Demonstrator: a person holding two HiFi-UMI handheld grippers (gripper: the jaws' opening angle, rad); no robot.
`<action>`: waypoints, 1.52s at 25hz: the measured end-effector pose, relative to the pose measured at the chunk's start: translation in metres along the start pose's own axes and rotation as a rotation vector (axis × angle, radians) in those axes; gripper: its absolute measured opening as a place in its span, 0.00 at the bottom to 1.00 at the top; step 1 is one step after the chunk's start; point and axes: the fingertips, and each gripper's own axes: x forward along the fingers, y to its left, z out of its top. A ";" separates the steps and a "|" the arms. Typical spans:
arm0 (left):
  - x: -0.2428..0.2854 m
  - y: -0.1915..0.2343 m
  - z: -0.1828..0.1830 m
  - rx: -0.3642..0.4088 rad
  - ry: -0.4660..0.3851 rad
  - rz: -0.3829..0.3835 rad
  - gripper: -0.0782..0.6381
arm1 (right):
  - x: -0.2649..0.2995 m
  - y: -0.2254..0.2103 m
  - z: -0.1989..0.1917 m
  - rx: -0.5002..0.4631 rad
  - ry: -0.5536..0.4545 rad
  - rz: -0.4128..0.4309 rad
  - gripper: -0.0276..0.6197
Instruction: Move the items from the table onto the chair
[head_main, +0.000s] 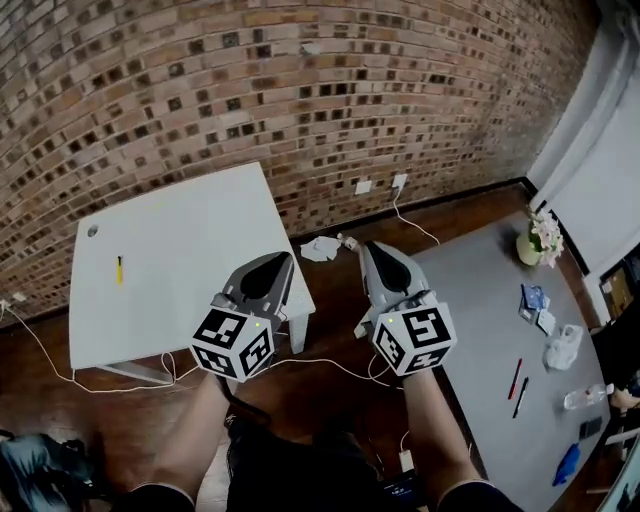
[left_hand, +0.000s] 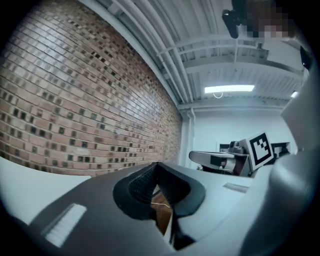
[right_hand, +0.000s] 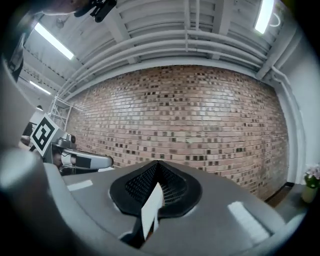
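Two grippers, both empty: I am holding the left gripper (head_main: 283, 259) and the right gripper (head_main: 364, 246) level above the brown floor, each set of fingers clenched tip to tip on nothing. By my reckoning the task is barely starting. A short yellow stick (head_main: 119, 269) is lying on the white square desk (head_main: 200, 230). A red pen (head_main: 515, 378), a black pen (head_main: 521, 397), a crumpled white wad (head_main: 563, 347) and a clear plastic bottle (head_main: 585, 397) are sitting on the long grey desk (head_main: 480, 320). I am not making out any chair for certain, so the whole transfer is looking undone.
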 end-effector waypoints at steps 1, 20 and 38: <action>-0.017 0.024 0.003 0.002 -0.005 0.034 0.13 | 0.019 0.023 0.002 -0.002 -0.006 0.033 0.05; -0.237 0.314 0.035 -0.013 -0.019 0.336 0.13 | 0.240 0.352 -0.002 -0.053 0.038 0.352 0.05; -0.256 0.352 0.035 -0.065 -0.033 0.439 0.13 | 0.277 0.399 -0.013 -0.012 0.085 0.483 0.05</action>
